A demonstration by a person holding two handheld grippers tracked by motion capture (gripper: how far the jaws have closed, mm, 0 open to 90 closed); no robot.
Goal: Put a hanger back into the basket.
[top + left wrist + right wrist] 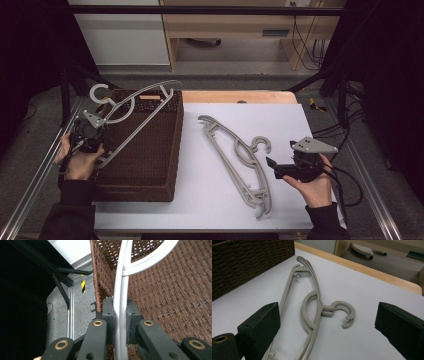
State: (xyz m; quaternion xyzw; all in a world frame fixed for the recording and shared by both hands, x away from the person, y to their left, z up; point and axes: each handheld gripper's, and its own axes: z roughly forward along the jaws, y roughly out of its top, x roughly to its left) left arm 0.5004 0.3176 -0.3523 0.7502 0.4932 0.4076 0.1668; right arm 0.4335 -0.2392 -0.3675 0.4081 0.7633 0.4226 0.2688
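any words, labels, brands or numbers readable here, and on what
No readable text.
Grey hangers: no lettering shows.
Wicker basket: unmarked.
Yellow and black striped marker on the floor: a hazard sign, no words.
Left gripper and right gripper: no markings readable.

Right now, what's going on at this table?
A person is putting grey hangers into a brown wicker basket. The left gripper is shut on one hanger, holding it over the basket. A second hanger lies flat on the white table beside the basket. The right gripper hangs open just in front of that hanger, not touching it.
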